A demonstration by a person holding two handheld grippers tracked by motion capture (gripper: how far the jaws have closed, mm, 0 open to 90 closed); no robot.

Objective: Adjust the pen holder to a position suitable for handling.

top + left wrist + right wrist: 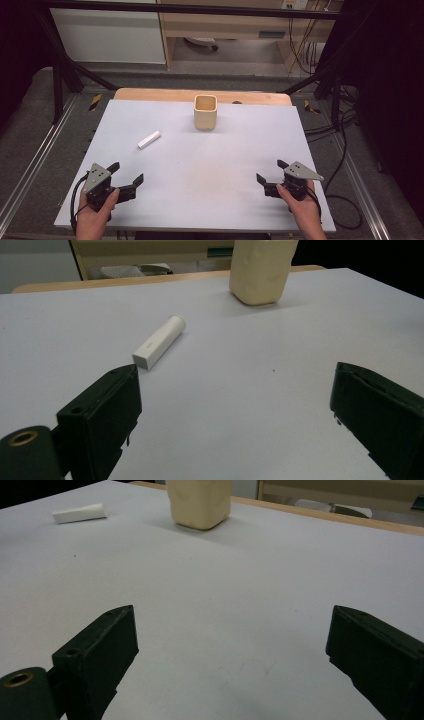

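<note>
White tube [149, 139] lies left of centre; left gripper [128, 177] and right gripper [271, 173] both spread wide, empty, at lower corners.

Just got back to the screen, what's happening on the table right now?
Nothing is being handled yet. The person holds the left gripper and the right gripper low at the near corners of the table, both open and empty. A white tube lies on its side, nearer the left gripper. A cream cup stands upright near the far edge.
</note>
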